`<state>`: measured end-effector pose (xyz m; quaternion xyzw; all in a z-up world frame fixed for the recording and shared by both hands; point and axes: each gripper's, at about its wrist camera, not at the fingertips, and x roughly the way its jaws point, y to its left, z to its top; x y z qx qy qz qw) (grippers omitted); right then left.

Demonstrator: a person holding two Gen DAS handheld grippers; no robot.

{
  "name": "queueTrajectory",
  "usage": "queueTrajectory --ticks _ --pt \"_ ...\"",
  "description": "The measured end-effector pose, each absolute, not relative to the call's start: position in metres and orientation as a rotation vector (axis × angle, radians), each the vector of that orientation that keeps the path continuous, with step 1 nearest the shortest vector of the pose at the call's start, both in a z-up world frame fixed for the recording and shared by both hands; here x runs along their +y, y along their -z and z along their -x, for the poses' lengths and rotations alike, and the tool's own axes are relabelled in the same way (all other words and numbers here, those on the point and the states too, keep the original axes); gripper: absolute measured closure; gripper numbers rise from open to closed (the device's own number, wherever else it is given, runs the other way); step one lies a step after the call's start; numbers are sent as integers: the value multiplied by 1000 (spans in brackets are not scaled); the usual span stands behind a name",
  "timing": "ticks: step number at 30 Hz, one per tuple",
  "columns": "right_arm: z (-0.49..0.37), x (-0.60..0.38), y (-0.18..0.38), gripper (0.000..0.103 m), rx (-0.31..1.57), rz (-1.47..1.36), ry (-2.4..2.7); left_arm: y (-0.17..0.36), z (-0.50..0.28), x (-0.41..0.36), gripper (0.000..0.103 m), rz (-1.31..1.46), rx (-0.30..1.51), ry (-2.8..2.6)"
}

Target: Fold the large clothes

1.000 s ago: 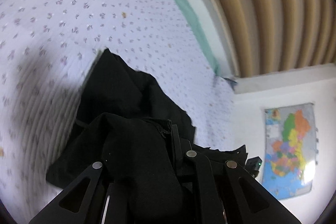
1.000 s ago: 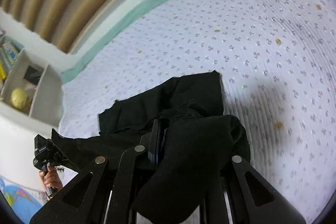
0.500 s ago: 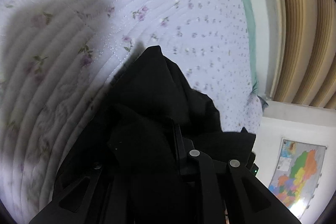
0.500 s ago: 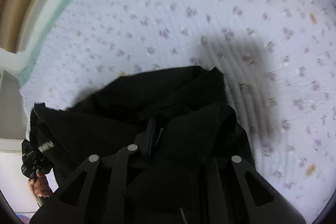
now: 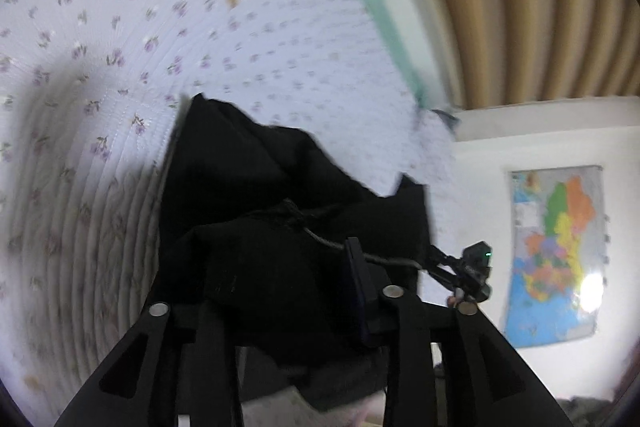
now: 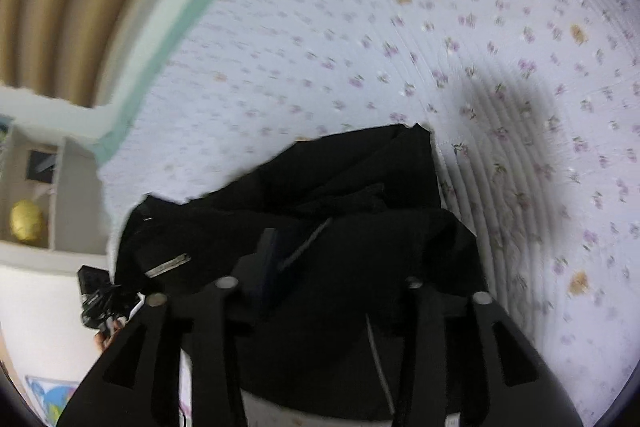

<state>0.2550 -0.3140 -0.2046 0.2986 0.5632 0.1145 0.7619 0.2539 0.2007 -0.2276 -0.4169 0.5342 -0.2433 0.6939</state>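
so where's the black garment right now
The black garment fills the lower middle of both wrist views, bunched over the left gripper and right gripper, its far edge on the floral bedspread.

Dim, motion-blurred, fisheye-warped edges

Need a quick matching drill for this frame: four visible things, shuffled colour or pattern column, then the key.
1. garment
2. bedspread
3. wall map
4. ball on the shelf

A. yellow
B. black
C. pale with small flowers
D. multicoloured patches

Pairs: 1-B, 2-C, 3-D, 4-A
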Motion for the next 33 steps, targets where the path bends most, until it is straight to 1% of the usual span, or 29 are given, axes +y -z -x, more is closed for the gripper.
queueTrajectory --ticks 1,2,3,5,7,10,11,14,17,20,21,22,23,25,27,31,33 --pt "-245 -317 190 47 1194 -627 -253 214 -247 205 65 930 1159 552" --pt "-236 -318 175 45 1163 -591 -251 202 -241 207 60 919 1122 559" --pt "-230 -317 165 41 1146 -563 -250 193 -238 209 52 911 1096 563" --pt "-216 -309 143 34 1102 -484 -246 173 -232 209 43 880 1024 574" --pt "-213 -290 133 34 1087 -419 -254 158 -231 199 42 826 970 576" --pt "-211 -239 140 34 1106 -308 -301 154 -234 171 41 669 1000 518" --pt "-212 -219 147 34 1120 -258 -311 160 -236 149 41 579 1035 490" --pt "-215 -158 169 34 1141 -65 -314 183 -235 112 41 432 1106 414" --pt "-229 -107 194 34 1128 76 -305 225 -246 85 42 378 1176 375" --pt "-254 -80 233 34 1149 231 -228 261 -262 64 42 297 1226 325" --pt "-262 -77 246 31 1173 262 -207 272 -272 60 42 268 1233 277" --pt "-271 -79 262 29 1209 250 -205 280 -278 60 41 260 1240 249" --pt "-280 -88 273 24 1243 193 -208 290 -289 63 40 278 1254 228" --pt "-293 -101 283 19 1268 122 -198 297 -301 68 40 308 1260 225" --pt "-299 -109 290 2 1259 128 -170 299 -310 67 39 292 1265 215" --pt "-299 -123 295 1 1257 74 -172 292 -306 65 39 246 1255 226" --pt "-291 -129 284 9 1224 54 -180 274 -296 72 41 261 1231 239"
